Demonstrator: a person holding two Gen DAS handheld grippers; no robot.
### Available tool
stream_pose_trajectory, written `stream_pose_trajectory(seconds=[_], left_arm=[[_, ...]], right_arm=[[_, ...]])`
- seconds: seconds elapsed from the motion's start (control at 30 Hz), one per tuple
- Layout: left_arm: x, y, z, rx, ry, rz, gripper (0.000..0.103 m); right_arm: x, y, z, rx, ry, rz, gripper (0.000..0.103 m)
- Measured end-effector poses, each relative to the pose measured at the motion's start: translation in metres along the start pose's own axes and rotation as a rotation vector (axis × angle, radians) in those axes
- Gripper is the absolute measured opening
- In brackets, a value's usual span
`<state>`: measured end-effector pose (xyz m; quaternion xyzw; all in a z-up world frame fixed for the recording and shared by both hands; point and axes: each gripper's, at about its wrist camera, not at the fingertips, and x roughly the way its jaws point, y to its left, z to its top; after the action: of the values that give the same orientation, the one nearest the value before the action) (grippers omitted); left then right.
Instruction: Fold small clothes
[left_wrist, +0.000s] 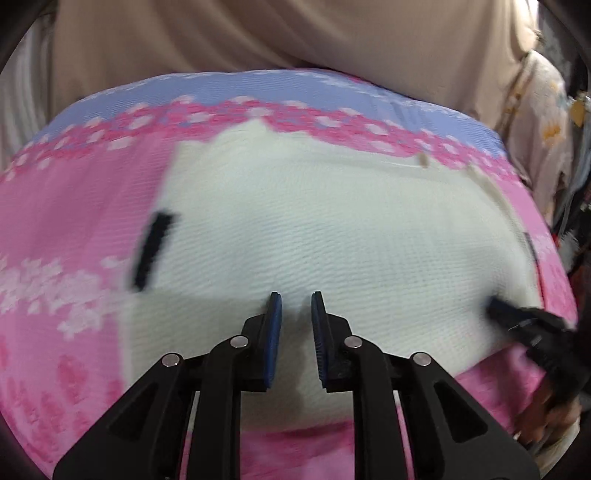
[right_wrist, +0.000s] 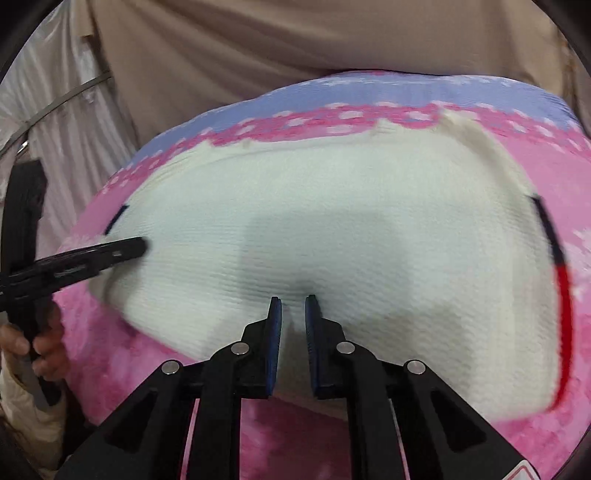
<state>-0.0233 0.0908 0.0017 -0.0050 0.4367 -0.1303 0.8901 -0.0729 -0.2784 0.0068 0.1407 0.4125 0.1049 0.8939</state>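
Observation:
A cream-white knitted garment (left_wrist: 314, 236) lies flat on a pink and blue patterned cloth (left_wrist: 74, 221). It has a dark trim strip at its left edge (left_wrist: 151, 251). In the right wrist view the garment (right_wrist: 351, 229) shows a dark and red trim (right_wrist: 557, 266) along its right edge. My left gripper (left_wrist: 295, 299) is over the garment's near edge, jaws slightly apart, nothing between them. My right gripper (right_wrist: 293, 301) is over the near edge too, jaws narrowly apart, with a small pucker of fabric at the tips. Each gripper shows in the other's view: the right one (left_wrist: 517, 317), the left one (right_wrist: 110, 251).
The patterned cloth (right_wrist: 369, 114) covers a raised surface. Beige fabric (left_wrist: 258, 33) hangs behind it. Printed clothes (left_wrist: 543, 122) hang at the far right. A hand (right_wrist: 40, 343) holds the left gripper's handle.

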Motion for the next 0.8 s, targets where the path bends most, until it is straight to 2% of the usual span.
stream_pose_trajectory(seconds=[0.03,0.13,0.2,0.27,0.33,0.37,0.47,0.53,0.63,0.7,0.73,0.77,0.8], left_arm=[[-0.001,0.013,-0.005,-0.024,0.011,0.021,0.015],[-0.007,0.039,-0.02,-0.079,0.042,-0.003,0.008],[-0.013,0.043,-0.026,-0.087,0.04,0.019,0.008],[-0.019,0.042,-0.025,-0.109,0.038,0.015,0.008],[-0.028,0.039,-0.014,-0.137,0.012,-0.033,0.008],[-0.033,0.035,-0.004,-0.134,-0.021,-0.055,0.008],[-0.037,0.015,0.031,-0.109,-0.109,-0.07,0.009],[-0.027,0.005,0.05,-0.106,-0.128,-0.08,0.009],[0.008,-0.003,0.067,-0.104,-0.078,-0.066,0.01],[0.029,0.004,0.067,-0.084,-0.045,-0.004,0.012],[0.038,0.012,0.064,-0.083,-0.032,0.048,0.012],[0.042,0.023,0.061,-0.094,-0.03,0.043,0.012],[0.04,0.036,0.058,-0.123,-0.039,-0.001,0.008]], right_arm=[[-0.009,-0.023,-0.006,0.057,-0.006,-0.013,0.0],[-0.035,-0.069,-0.021,0.158,-0.04,-0.076,0.0],[-0.047,-0.083,-0.025,0.198,-0.054,-0.13,0.0],[-0.052,-0.087,-0.017,0.213,-0.061,-0.14,0.0],[-0.057,-0.077,0.0,0.192,-0.094,-0.134,0.015],[-0.06,-0.068,0.011,0.155,-0.111,-0.125,0.016],[-0.04,-0.035,0.054,0.058,-0.136,-0.049,0.019],[-0.017,-0.024,0.076,0.03,-0.115,-0.008,0.022],[0.017,-0.02,0.091,0.019,-0.073,-0.048,0.022],[0.028,-0.034,0.094,0.035,-0.055,-0.108,0.021],[0.031,-0.048,0.093,0.05,-0.056,-0.152,0.016],[0.031,-0.062,0.093,0.067,-0.062,-0.167,0.013],[0.028,-0.078,0.091,0.096,-0.07,-0.144,0.004]])
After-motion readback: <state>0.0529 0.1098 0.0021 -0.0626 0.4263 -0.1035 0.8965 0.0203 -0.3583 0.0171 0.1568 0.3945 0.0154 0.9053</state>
